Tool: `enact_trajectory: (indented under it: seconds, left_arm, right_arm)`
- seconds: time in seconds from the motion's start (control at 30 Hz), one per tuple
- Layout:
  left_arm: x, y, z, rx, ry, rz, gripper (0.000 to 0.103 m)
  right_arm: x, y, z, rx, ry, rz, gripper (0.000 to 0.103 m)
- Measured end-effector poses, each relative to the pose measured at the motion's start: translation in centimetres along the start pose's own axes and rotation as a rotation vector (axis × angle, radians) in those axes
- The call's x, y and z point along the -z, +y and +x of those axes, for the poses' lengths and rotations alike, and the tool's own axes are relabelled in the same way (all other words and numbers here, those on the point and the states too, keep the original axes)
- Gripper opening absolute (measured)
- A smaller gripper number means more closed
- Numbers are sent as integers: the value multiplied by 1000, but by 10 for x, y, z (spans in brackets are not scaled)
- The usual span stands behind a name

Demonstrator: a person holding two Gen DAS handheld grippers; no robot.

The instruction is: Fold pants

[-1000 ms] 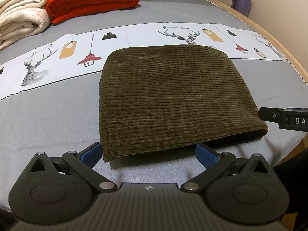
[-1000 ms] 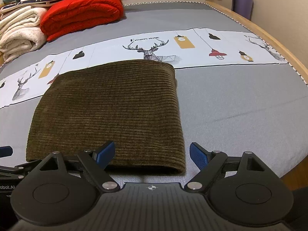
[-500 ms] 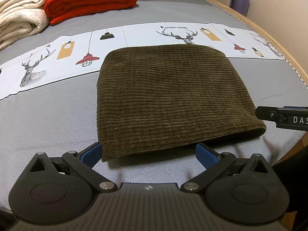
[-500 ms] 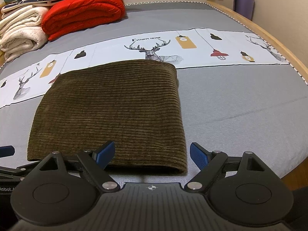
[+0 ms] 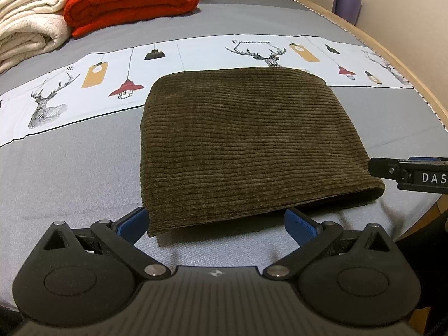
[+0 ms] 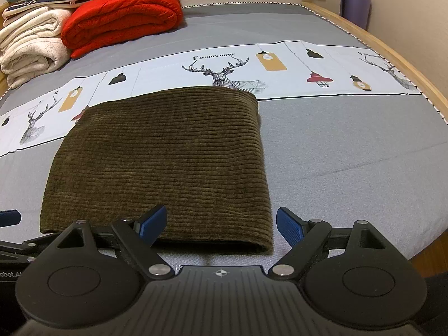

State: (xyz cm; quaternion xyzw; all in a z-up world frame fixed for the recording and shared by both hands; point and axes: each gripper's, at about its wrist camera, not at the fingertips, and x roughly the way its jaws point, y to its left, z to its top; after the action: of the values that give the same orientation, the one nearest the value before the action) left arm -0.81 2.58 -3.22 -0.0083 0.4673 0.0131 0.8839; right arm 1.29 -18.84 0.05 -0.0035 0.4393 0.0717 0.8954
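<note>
We are looking at the pants [image 5: 252,145], folded into a compact, thick rectangle of dark olive-brown corduroy, lying flat on the grey bed [image 5: 70,173]. The ribs of the cloth are running crosswise in even lines, and the top layer is showing no wrinkles. The far edge is rounded and is overlapping the white printed band [image 5: 196,53] of the bed cover (deer heads and hanging lamps are drawn on it). The near edge is showing stacked layers with a dark gap beneath, and its right corner is bulging and lifting a little off the sheet.

We are holding the left tongs [image 5: 217,221] spread wide at the near edge, toward the bundle's left part; the left blue pad [image 5: 133,222] is sitting just beside the near-left corner, and whether it is touching the cloth we cannot tell. The right pad is lying near the front edge, gripping nothing.

We are holding the right tongs [image 6: 221,224] spread wide too, at the near-right part of the pants [image 6: 162,162]; one pad [image 6: 152,221] is hanging over the cloth, the other is out past the right corner over bare sheet.

At the head of the bed a folded red quilt [image 6: 120,19] is lying beside rolled cream blankets [image 6: 30,47].
</note>
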Motion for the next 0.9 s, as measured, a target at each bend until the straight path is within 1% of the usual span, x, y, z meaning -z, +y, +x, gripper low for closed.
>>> enact_trajectory:
  seconds: [0.47, 0.9]
  left_arm:
    - [1, -4, 0, 7, -8, 28, 103]
    - [0, -3, -3, 19, -19, 31, 103]
  right_arm:
    - [1, 0, -1, -13, -1, 5, 87]
    - [2, 2, 0, -11, 4, -7, 87]
